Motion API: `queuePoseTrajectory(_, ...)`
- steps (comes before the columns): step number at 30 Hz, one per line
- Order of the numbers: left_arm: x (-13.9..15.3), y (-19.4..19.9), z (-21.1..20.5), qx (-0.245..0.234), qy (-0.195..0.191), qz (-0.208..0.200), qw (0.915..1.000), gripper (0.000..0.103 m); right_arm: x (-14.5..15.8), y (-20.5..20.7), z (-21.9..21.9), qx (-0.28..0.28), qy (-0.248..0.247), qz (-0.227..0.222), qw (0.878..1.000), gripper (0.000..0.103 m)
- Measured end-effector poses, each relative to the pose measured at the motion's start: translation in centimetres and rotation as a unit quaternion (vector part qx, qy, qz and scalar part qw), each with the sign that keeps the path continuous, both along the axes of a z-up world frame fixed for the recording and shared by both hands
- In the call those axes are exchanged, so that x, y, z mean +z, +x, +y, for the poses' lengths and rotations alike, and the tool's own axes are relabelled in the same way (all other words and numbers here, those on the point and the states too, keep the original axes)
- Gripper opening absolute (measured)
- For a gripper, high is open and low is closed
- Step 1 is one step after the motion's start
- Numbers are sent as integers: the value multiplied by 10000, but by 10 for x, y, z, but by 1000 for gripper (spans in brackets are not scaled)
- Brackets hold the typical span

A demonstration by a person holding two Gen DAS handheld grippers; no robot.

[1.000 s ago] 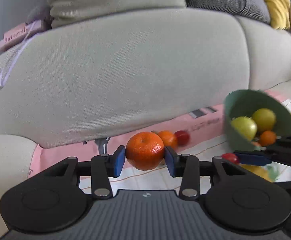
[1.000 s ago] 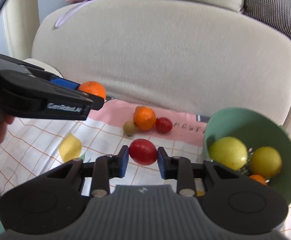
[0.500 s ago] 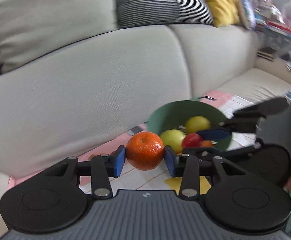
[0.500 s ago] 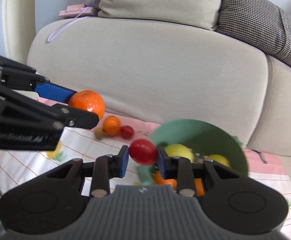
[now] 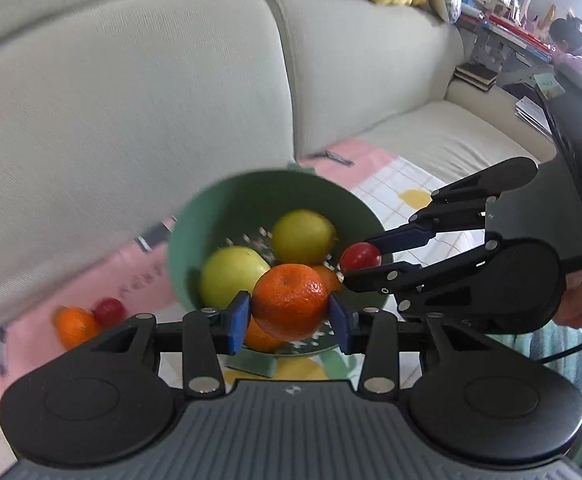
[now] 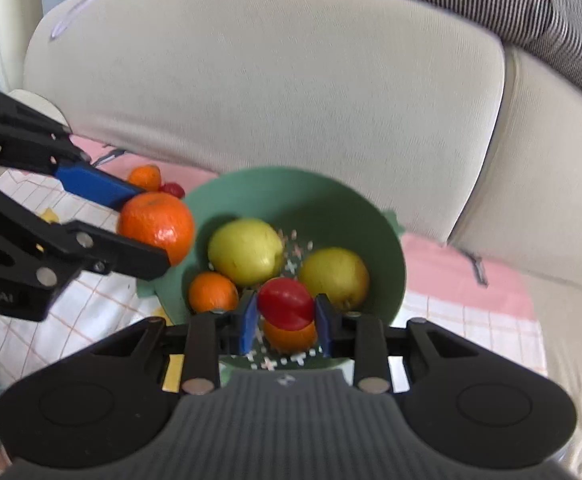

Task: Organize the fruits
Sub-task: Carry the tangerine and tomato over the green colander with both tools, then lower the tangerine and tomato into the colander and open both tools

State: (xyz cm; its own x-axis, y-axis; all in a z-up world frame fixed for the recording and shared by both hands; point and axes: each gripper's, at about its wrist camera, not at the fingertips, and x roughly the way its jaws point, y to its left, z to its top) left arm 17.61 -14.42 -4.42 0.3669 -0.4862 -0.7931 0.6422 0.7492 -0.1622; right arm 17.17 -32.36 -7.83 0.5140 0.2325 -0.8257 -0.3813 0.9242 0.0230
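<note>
My left gripper [image 5: 290,317] is clamped on a round orange mandarin [image 5: 290,301], pinched between its blue pads just above the near rim of the green perforated plastic bowl [image 5: 247,200]; my right gripper [image 6: 286,319] squeezes a small glossy red tomato [image 6: 286,303] between its pads, hanging over the bowl's inside; beneath them lie two yellow-green apples [image 6: 245,251] and two small oranges [image 6: 212,292]; another orange and a red tomato [image 5: 109,309] sit on the pink-edged checked cloth [image 5: 387,184], left of the bowl, before the beige sofa [image 6: 267,72].
</note>
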Motion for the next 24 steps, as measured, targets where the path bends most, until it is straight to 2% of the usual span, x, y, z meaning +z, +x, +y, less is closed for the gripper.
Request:
queuePoseTrajectory(2, -7, 7, -5, -48, -3, 217, 9998, 47, -5, 10, -6, 100, 62, 360, 9993, 28)
queuePoseTrajectory(7, -21, 19, -14, -130, 65, 675, 9976, 47, -13, 28, -10, 359, -150, 844, 9957, 28)
queuePoseTrajectory(11, -35, 31, -18, -57, -25, 1282, 9917, 48, -17, 42, -11, 521, -224, 1176, 9914, 28)
queuePoseTrajectory(16, -47, 34, -20, 42, 134, 1589, 9872, 48, -26, 57, -7, 796, -397, 1565, 9837, 28)
queuePoseTrajectory(24, -54, 37, -23, 138, 160, 1755, 9842, 48, -42, 74, -1, 1051, -552, 2010, 9724, 28)
